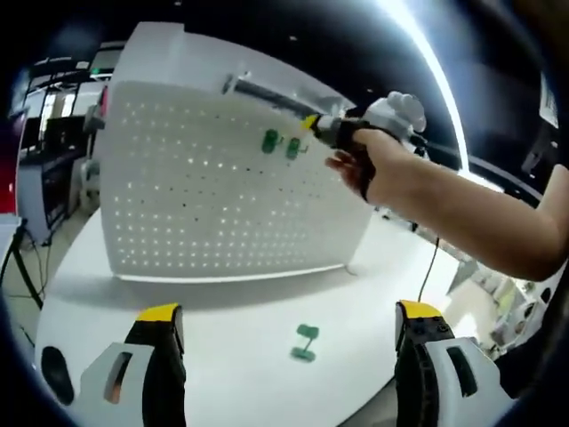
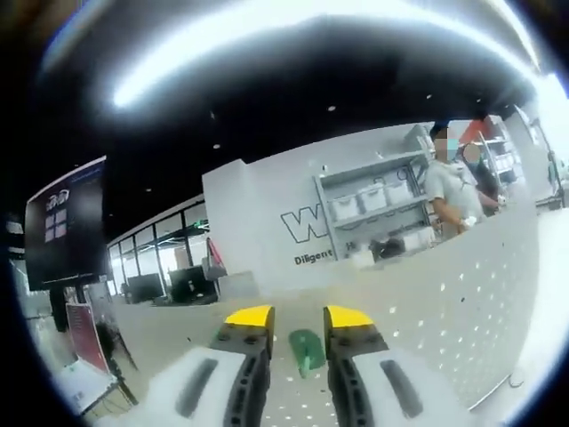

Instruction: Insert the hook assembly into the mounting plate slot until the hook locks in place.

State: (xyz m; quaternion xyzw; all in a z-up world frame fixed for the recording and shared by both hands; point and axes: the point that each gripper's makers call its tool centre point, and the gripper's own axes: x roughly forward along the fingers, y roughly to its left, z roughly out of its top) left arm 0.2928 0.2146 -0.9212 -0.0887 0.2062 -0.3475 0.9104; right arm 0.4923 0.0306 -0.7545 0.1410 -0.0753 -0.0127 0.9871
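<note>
A white pegboard (image 1: 213, 196) stands upright on a round white table (image 1: 222, 311). Two green hooks (image 1: 269, 140) hang side by side near its top. A person's hand (image 1: 364, 156) holds my right gripper (image 1: 309, 124) against the board, right beside the nearer hook (image 1: 293, 148). In the right gripper view its yellow-tipped jaws stand close together around a green hook (image 2: 307, 351), with the pegboard (image 2: 462, 302) behind; my right gripper (image 2: 299, 318) looks shut on it. Another green hook (image 1: 305, 342) lies on the table in front of my left gripper (image 1: 289, 311), which is wide open and holds nothing.
A black cable (image 1: 428, 267) runs off the table's right side. Desks and stands crowd the left background (image 1: 44, 151). Behind the board are shelves with bins (image 2: 373, 209), a person (image 2: 449, 191) and a dark screen (image 2: 67, 222).
</note>
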